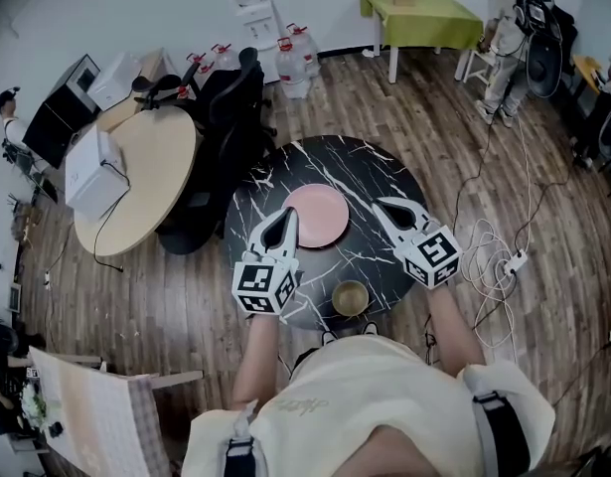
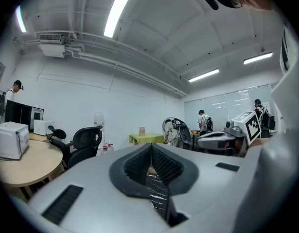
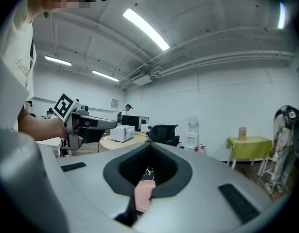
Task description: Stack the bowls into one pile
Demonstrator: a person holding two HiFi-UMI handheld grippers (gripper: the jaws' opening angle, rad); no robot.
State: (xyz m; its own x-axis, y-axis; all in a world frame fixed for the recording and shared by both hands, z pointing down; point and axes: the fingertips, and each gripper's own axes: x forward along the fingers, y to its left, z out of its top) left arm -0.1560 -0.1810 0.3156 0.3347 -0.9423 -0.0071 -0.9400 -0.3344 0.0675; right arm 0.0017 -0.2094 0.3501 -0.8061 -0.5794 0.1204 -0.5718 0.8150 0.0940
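A wide pink bowl [image 1: 320, 217] lies in the middle of the round black marble table [image 1: 384, 172]. A small olive bowl [image 1: 351, 297] stands apart from it at the table's near edge. My left gripper [image 1: 287, 214] is shut and holds nothing, its tip over the pink bowl's left rim. My right gripper [image 1: 381, 205] is also shut and hovers just right of the pink bowl. In the left gripper view the jaws [image 2: 150, 148] meet, with marble showing below. In the right gripper view the jaws [image 3: 150, 148] meet, and a pink patch [image 3: 144, 194] shows under them.
Black office chairs [image 1: 226, 107] stand left of the marble table, beside a round wooden table [image 1: 151, 162] carrying a white box. Cables and a power strip [image 1: 504, 261] lie on the floor at right. Water bottles and a green table [image 1: 424, 13] stand at the back, and a person stands near a fan.
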